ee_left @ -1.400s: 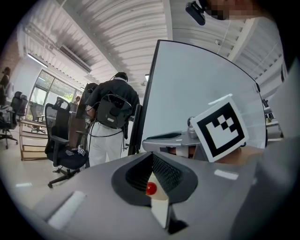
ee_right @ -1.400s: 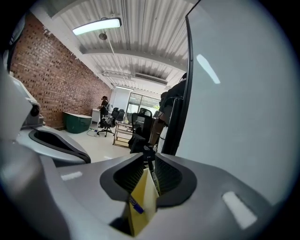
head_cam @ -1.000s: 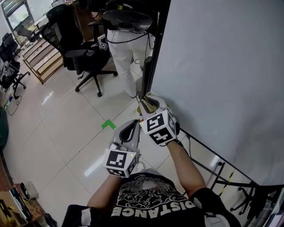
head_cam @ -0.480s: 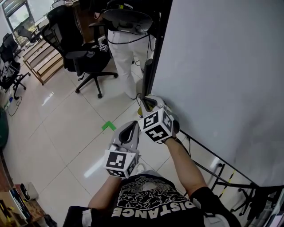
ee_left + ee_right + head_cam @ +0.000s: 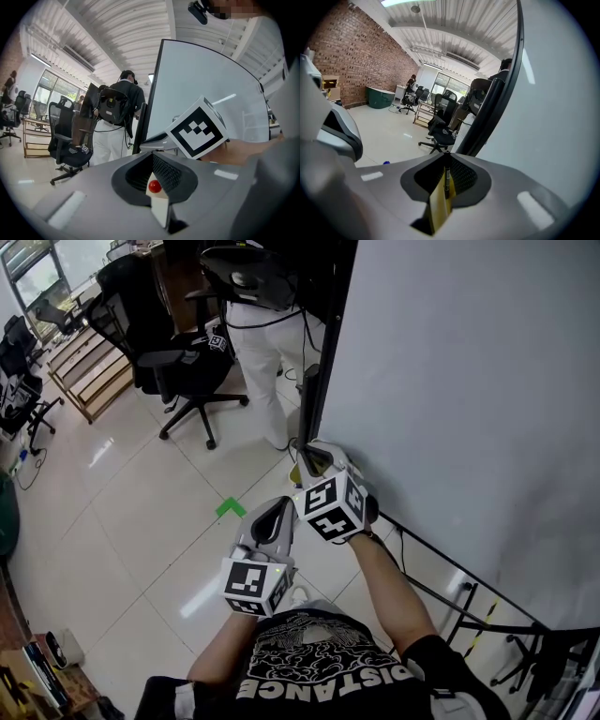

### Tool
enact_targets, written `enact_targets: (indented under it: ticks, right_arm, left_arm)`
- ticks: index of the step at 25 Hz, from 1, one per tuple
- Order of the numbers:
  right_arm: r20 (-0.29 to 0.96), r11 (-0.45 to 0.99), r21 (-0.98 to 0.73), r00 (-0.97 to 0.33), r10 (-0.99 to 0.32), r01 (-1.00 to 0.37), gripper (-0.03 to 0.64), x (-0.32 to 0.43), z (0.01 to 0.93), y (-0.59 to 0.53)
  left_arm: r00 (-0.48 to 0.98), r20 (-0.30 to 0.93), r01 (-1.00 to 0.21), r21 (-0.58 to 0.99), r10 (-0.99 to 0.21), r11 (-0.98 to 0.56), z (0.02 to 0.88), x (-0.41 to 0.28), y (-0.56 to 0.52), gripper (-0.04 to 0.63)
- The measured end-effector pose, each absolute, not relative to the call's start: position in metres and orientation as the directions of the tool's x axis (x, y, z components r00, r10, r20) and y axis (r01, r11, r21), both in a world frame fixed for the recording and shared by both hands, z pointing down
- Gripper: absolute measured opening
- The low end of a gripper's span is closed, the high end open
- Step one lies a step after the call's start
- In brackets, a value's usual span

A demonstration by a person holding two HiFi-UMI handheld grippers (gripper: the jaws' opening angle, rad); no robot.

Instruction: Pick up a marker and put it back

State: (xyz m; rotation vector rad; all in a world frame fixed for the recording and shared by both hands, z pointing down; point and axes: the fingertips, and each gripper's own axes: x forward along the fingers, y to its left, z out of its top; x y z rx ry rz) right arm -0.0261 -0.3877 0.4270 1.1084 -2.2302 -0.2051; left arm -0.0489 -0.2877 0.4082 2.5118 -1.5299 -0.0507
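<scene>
A person stands on a tiled floor beside a large whiteboard [image 5: 469, 381] and holds a gripper in each hand; no worktop is in view. The right gripper [image 5: 309, 457] is closed on a thin dark marker [image 5: 446, 180]. The marker lies lengthwise between the jaws, with its long axis along the gripper's own line, pointing forward and away from the person. This gripper is near the lower part of the board's dark left edge [image 5: 323, 381], and the white board face is just to its right. The left gripper [image 5: 279, 505] sits just beside the right one, lower and further from the board. Its jaws are drawn together on a small red round thing [image 5: 154, 186], and what that thing is cannot be told. The right gripper is therefore the nearer one, and it already carries the marker. Putting the marker back probably means moving it rightward toward the board, but no ledge or tray for it shows. An office chair [image 5: 178, 352] stands well apart on the floor behind.
</scene>
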Motion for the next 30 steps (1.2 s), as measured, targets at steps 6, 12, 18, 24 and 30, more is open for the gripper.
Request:
enact_targets:
  ticks: [6, 12, 18, 24, 30]
  right_arm:
    - [0.421, 0.601, 0.409, -0.442, -0.792, -0.686, 0.035, -0.023, 0.416, -0.384]
    - [0.381, 0.574, 0.419, -0.438, -0.814, -0.703, 0.035, -0.019, 0.400, -0.381]
    - [0.317, 0.530, 0.427, -0.428, -0.846, -0.733, 0.035, -0.010, 0.383, -0.369]
    - [0.246, 0.485, 0.436, -0.418, -0.875, -0.758, 0.035, 0.000, 0.358, -0.354]
    - [0.197, 0.458, 0.431, -0.414, -0.889, -0.777, 0.035, 0.006, 0.341, -0.337]
  left_arm:
    - [0.468, 0.071, -0.874, 0.184, -0.881, -0.449, 0.408, -0.050, -0.283, 0.006]
    - [0.475, 0.067, -0.871, 0.181, -0.877, -0.457, 0.402, -0.051, -0.280, 0.006]
    - [0.491, 0.064, -0.862, 0.180, -0.869, -0.474, 0.402, -0.046, -0.270, 0.006]
    - [0.508, 0.058, -0.852, 0.180, -0.859, -0.492, 0.398, -0.042, -0.261, 0.006]
    - [0.521, 0.052, -0.845, 0.168, -0.852, -0.507, 0.396, -0.039, -0.250, 0.006]
